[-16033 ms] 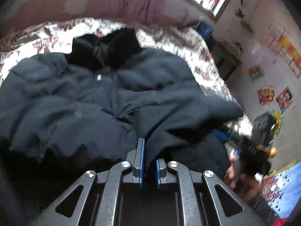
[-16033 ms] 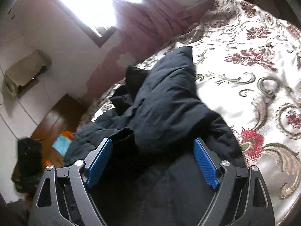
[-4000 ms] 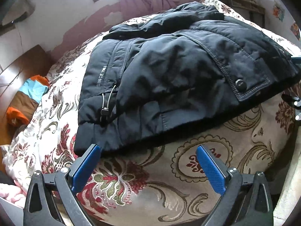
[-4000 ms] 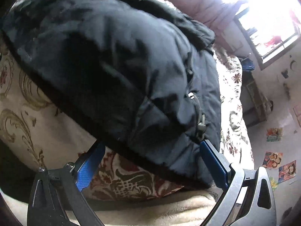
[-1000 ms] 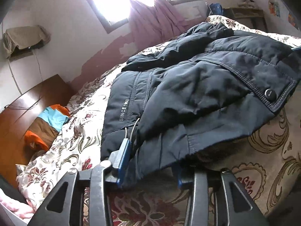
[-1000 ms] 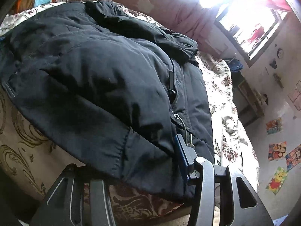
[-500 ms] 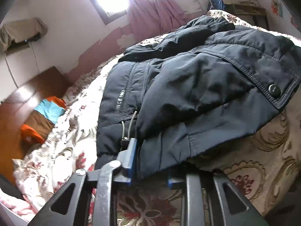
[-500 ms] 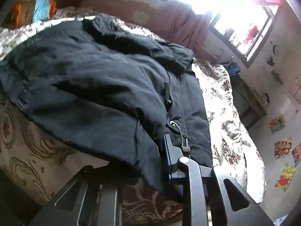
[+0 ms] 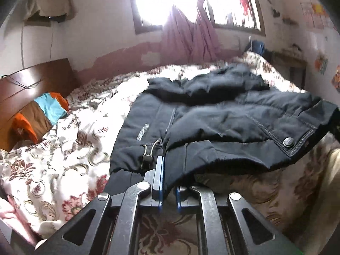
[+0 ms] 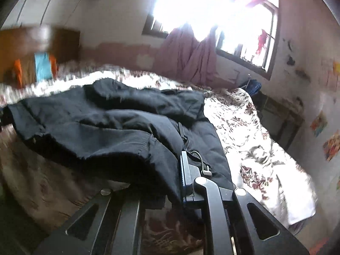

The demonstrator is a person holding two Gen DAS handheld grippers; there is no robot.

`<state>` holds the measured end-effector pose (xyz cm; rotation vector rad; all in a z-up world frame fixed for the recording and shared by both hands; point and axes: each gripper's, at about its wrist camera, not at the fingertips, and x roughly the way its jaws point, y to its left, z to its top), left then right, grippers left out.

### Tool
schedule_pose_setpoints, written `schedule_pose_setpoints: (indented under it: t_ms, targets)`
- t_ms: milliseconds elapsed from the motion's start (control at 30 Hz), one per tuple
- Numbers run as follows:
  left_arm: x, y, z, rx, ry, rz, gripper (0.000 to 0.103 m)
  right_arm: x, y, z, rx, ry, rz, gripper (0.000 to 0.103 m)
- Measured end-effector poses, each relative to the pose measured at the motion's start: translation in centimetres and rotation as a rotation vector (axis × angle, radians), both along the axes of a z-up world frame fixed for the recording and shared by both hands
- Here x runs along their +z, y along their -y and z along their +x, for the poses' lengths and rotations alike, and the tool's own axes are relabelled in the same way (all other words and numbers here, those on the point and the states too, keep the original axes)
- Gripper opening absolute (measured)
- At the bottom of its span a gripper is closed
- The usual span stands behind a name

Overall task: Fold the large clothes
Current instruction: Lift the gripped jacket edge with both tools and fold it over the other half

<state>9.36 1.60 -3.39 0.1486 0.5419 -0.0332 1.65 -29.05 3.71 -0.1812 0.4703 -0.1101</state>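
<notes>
1 jacket [image 9: 223,123], 2 grippers clamped, seemingly its hem

My right gripper [image 10: 173,182] left finger hidden under jacket [image 10: 110,127]; headboard [image 10: 38,40] and bedspread [image 10: 63,80] edge blurred; jacket lettering [image 9: 142,135] too small to read

The dark jacket [image 9: 212,123] covers the bed's [image 9: 63,170] near edge. Free bedspread lies along both sides; an orange-blue cloth [image 9: 42,114] blocks the headboard corner.

Floral bedspread [image 9: 63,165] across the bed, pink curtain [image 9: 189,40] at the far bright window [image 9: 153,2], wooden headboard [image 9: 36,80] far left, orange-and-blue cloth [image 9: 42,114] beside it, posters [image 10: 318,125] on the right wall
</notes>
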Motion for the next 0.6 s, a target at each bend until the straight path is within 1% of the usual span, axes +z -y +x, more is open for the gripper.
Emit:
schedule_pose_setpoints:
  t_ms: [133, 200, 267, 467, 600]
  targets:
    - [3.3, -0.4, -2.4, -0.006, 0.056, -0.033, 0.008, 3.2, 1.1, -3.1, 0.026, 0.074, 0.063, 0.009]
    - [5.0, -0.6, -3.7, -0.022, 0.085, -0.031, 0.008, 4.9, 1.9, -4.2, 0.052, 0.117, 0.092, 0.008]
    - [6.7, -0.6, -4.9, -0.036, 0.116, -0.008, 0.008, 6.6, 2.3, -5.2, 0.065, 0.155, 0.095, 0.008]
    - [11.3, -0.9, -7.2, -0.056, 0.196, 0.013, 0.007, 11.1, 2.7, -8.0, 0.109, 0.280, 0.107, 0.008]
    - [14.1, -1.4, -8.2, -0.051, 0.260, 0.005, 0.007, 12.5, 2.2, -8.4, 0.120, 0.324, 0.098, 0.008]
